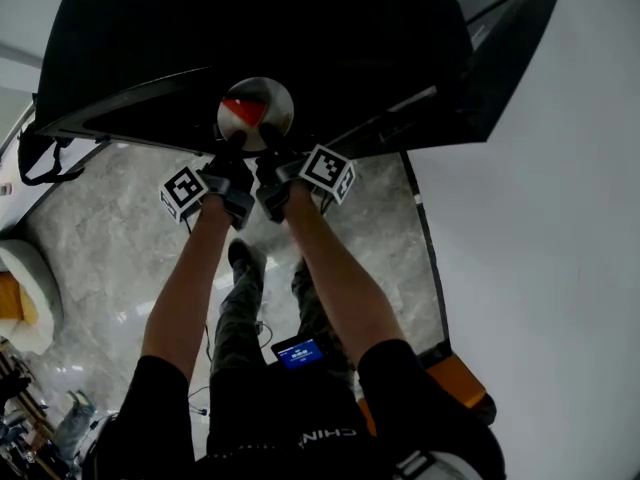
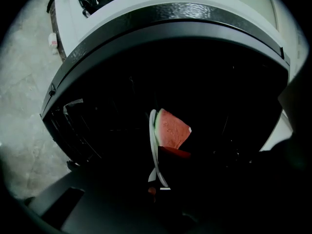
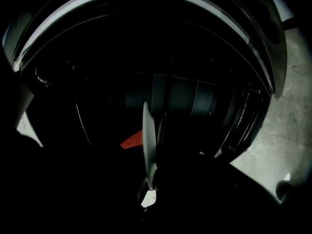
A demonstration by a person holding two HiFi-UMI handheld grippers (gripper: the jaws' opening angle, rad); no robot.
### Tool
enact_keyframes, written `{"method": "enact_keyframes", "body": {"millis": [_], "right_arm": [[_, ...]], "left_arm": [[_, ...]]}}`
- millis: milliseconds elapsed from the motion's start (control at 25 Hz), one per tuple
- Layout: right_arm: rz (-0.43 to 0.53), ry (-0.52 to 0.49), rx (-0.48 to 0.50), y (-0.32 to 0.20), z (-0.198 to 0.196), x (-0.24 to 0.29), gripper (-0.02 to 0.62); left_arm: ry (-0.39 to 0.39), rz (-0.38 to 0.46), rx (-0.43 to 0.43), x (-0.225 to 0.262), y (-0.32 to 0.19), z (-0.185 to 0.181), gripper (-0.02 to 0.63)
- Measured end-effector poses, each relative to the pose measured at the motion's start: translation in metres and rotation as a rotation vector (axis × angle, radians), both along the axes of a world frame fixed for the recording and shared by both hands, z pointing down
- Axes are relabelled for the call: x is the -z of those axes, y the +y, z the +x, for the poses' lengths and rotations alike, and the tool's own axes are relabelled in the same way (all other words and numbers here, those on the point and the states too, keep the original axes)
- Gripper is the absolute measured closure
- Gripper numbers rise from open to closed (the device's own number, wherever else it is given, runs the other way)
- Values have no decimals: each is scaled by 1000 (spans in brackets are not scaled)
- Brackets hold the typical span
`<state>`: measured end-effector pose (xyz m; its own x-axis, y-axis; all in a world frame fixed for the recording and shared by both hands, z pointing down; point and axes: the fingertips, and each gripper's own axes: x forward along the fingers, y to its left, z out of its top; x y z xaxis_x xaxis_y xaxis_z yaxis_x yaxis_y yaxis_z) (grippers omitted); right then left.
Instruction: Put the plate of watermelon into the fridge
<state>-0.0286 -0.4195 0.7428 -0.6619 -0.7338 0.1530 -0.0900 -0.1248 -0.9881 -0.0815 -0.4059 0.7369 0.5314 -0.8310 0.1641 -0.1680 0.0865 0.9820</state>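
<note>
gripping the near rim of a white plate [image 1: 268, 101] from either side, the left gripper [image 1: 234, 154] and the right gripper [image 1: 272, 156] are seen close together at the upper middle of the head view. in the left gripper view, the left gripper [image 2: 157, 182] is closed on the lower edge of the plate [image 2: 152, 135], which is seen edge-on just below the middle of the frame. in the right gripper view, the right gripper [image 3: 148, 188] is likewise clamped on the plate's rim [image 3: 146, 135], though its jaws are largely lost in shadow.

a red wedge of watermelon [image 2: 170, 129] with a pale green rind is carried on the plate; only a red tip of it [image 3: 131, 141] is shown past the plate in the right gripper view, and a red patch [image 1: 243, 110] in the head view.

the marker cubes [image 1: 183, 190] [image 1: 328, 171] are seen just below the plate, with bare forearms running down toward the bottom of the frame.

the plate is held at the mouth of the open fridge [image 1: 250, 28], whose dark interior fills the top of the head view; its grey-edged frame [image 2: 170, 18] arches over the upper part of the left gripper view. a grey marble floor [image 1: 100, 238] is shown at the left and a white wall [image 1: 560, 268] at the right.
</note>
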Motion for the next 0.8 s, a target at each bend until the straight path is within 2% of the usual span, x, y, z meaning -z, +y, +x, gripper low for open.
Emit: {"method": "enact_keyframes", "body": {"millis": [280,360,440,560,680,800], "right_arm": [[-10,16,32,-12,-3,-12,561],[16,44,56,-13,-1,-9,547],[51,88,90,-13,-1,-2,505],[98,162,124,-9,3,5,502],[167,293,153,-1,13,7,502],[315,540,242,12,17,11,507]], "left_arm": [[-27,-25,55,-14,-18,-7,588],[-28,-34,73,-15,-21,-5,588],[-23,-49,104,-13,-24,-8,588],[-15,-69,144,-12,-28,-17,588],[-19,-78,153,-14,-30,-20,588],[-5,-101,174,-17,-28,-21,586]]}}
